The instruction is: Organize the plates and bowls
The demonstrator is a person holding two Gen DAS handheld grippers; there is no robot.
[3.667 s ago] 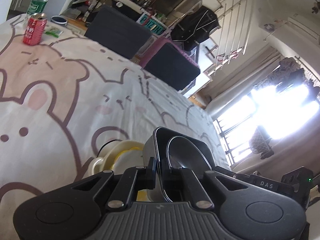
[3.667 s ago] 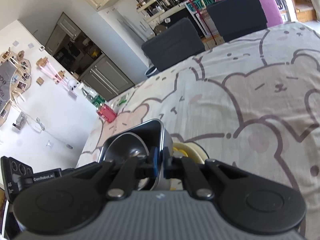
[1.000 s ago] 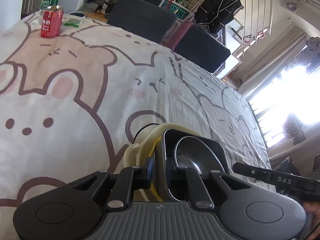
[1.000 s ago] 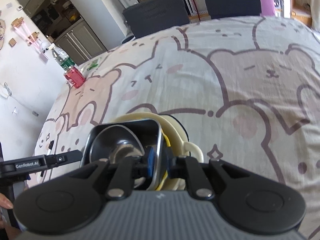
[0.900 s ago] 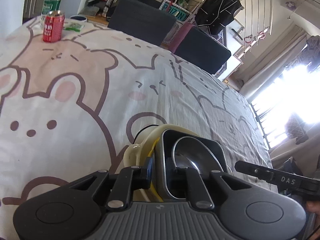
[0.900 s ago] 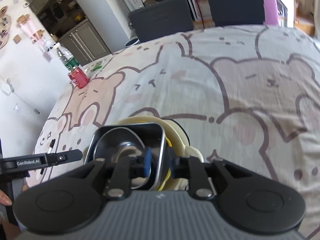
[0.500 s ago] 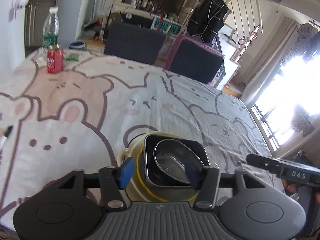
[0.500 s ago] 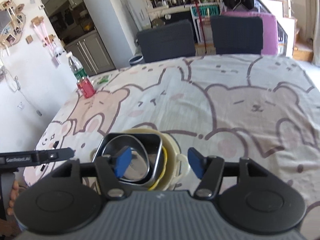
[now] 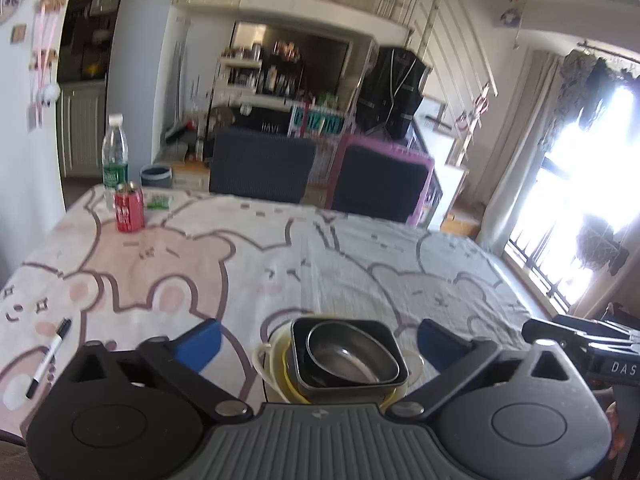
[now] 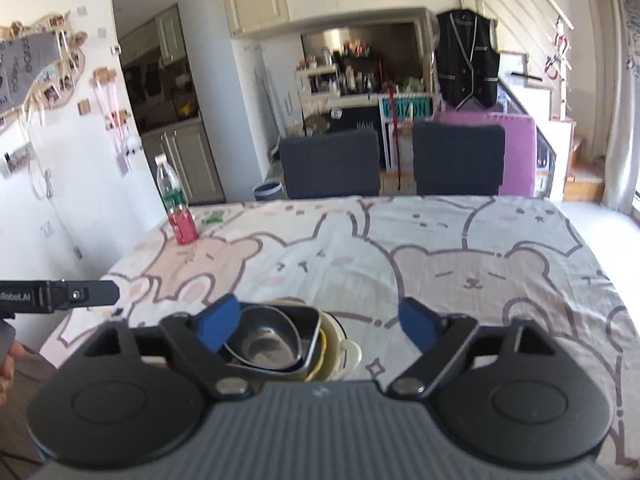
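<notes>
Near the front edge of the table (image 9: 360, 264), which is covered by a pale cloth printed with cartoon bears, the nested stack of dishes stands just ahead of both tools.

Left tool (image 9: 318, 338): released. Its blue-padded jaws have just been opening and now stand wide to either side of the stack, touching nothing. In the left wrist view the stack lies dead ahead and below, centred between the jaws.

Stack, bottom to top: cream round plastic bowl with side handles (image 9: 267, 360), a yellow rim showing inside it, black square tray with rounded corners (image 9: 390, 346), and a shiny steel oval bowl (image 9: 352, 354) seated in the tray. All sit upright and nested. The oval bowl's long axis runs obliquely across the tray, from far left to near right in the left wrist view.

Right tool (image 10: 320, 322): likewise released, jaws just opened, nothing between the pads. In its view the stack sits left of centre, behind the left finger, so this tool stands off to the stack's right.

Judgement: the left tool is the better aligned for any return to the stack. The nesting appears complete.

Well apart, at the far left corner: a red drinks can (image 9: 129, 213) and a clear plastic bottle (image 9: 115, 154). A black-and-white marker pen (image 9: 49, 358) lies near the left edge.
</notes>
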